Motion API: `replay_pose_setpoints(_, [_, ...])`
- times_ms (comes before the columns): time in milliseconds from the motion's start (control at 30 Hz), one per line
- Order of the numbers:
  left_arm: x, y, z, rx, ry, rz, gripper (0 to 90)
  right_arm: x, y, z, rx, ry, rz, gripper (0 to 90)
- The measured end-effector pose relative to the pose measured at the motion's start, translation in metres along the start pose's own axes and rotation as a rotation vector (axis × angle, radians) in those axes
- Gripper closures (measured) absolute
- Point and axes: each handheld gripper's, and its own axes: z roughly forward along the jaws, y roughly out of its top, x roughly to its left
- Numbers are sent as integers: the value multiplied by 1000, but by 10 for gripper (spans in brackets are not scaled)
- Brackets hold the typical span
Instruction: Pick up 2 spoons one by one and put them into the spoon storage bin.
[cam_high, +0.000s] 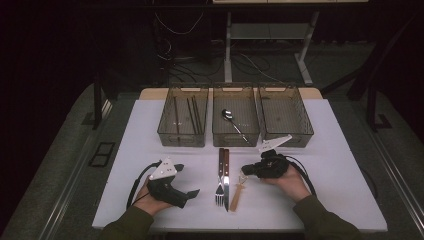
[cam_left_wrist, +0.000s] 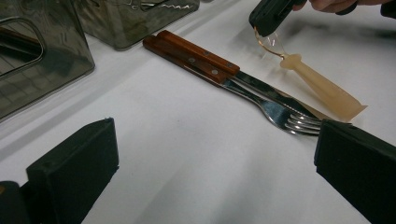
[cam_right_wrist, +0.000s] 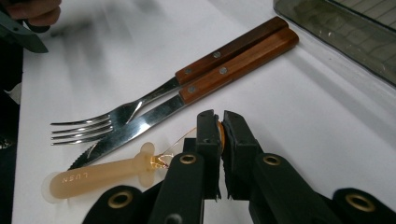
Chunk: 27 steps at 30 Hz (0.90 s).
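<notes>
Your right gripper (cam_right_wrist: 219, 133) is pinched on the bowl end of the small spoon (cam_right_wrist: 107, 175) — its clear bowl sits between the two black pads, which are pressed nearly together, while the pale tan handle sticks out beyond them and rests on the white table (cam_high: 340, 175). In the left gripper view you can see the same grip from the far side: the right gripper's tip (cam_left_wrist: 271, 16) is at the top, with the spoon (cam_left_wrist: 322, 91) slanting down from it onto the table.

Just beside the spoon's handle lie the knife (cam_right_wrist: 187, 95) and the fork (cam_right_wrist: 112, 119), side by side with their wooden handles touching; the knife's blade tip is nearly against the spoon handle, so that side is tight.

Your left gripper (cam_high: 172, 187) rests near the table's front edge with its jaws spread wide and nothing between them, well apart from the cutlery.

Beyond the cutlery stand three grey bins in a row — the middle bin (cam_high: 235, 137) holds a metal spoon (cam_high: 232, 122), the left bin (cam_high: 182, 137) holds chopsticks (cam_high: 192, 112). Bare table lies open to the right of your right hand.
</notes>
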Motion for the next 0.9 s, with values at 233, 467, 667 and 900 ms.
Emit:
replay_pose_setpoints(233, [0, 0, 0, -1, -1, 1, 0, 3, 3, -7, -21, 3, -7, 863])
replay_pose_setpoints(467, [0, 0, 0, 0, -3, 2, 0, 3, 6, -15, -49, -20, -7, 866])
replay_pose_setpoints(667, [0, 0, 0, 2, -5, 6, 0, 1, 8, -22, -73, -57, 0, 866])
replay_pose_setpoints(900, [0, 0, 1, 7, -3, 7, 0, -5, 14, -36, -123, -99, 10, 868])
